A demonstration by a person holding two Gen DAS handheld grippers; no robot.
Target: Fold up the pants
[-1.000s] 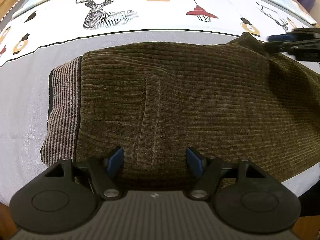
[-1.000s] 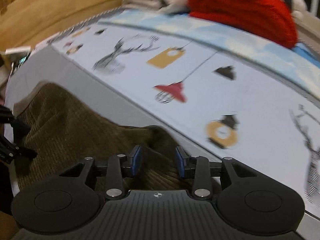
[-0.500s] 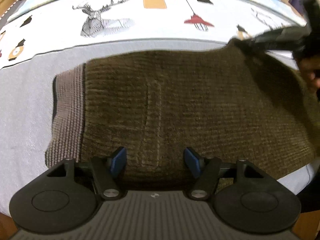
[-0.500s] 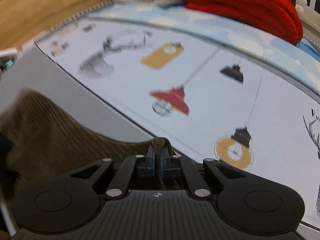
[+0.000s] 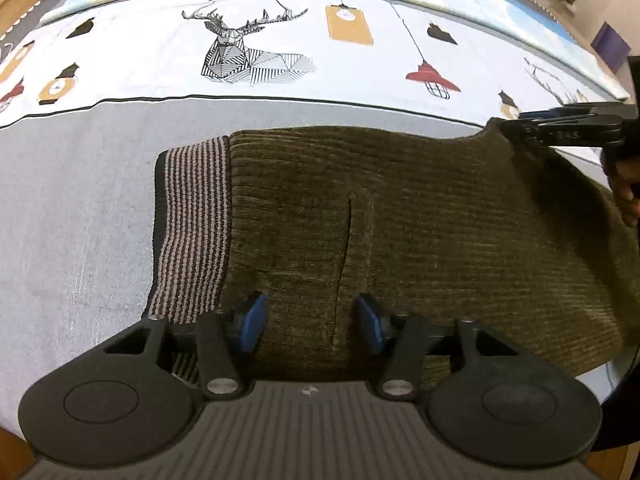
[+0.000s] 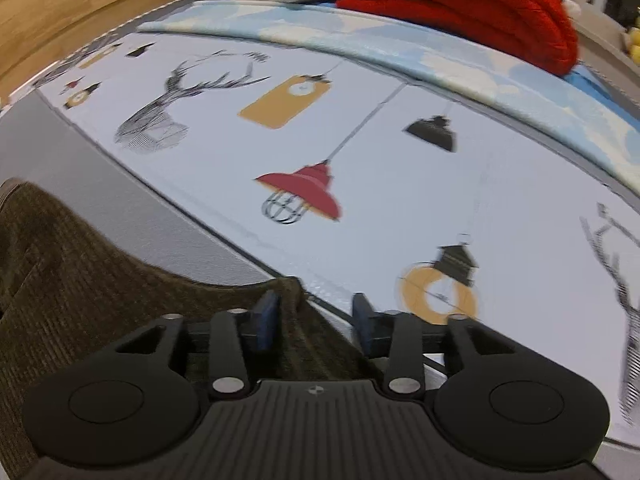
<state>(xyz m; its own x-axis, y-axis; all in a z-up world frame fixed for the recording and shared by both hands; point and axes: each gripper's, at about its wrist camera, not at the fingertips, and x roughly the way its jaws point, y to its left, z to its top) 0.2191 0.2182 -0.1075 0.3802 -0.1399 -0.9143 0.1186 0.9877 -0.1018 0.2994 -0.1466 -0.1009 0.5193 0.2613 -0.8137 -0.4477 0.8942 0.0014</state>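
Pants [image 5: 400, 220] of brown ribbed knit lie flat on a grey and white printed bedsheet [image 5: 80, 208], filling the left wrist view's middle, striped waistband [image 5: 192, 232] at nine o'clock. The left gripper [image 5: 310, 322] hovers at six o'clock over the near edge, jaws spread apart, grasping nothing. At two o'clock the right gripper [image 5: 520, 130] meets the far corner.

From the right wrist, the right gripper [image 6: 314, 322] has its jaws released, a raised fabric peak [image 6: 288, 292] between them. The pants [image 6: 80, 280] spread toward eight o'clock. Red knitwear [image 6: 460, 4] sits at one o'clock.
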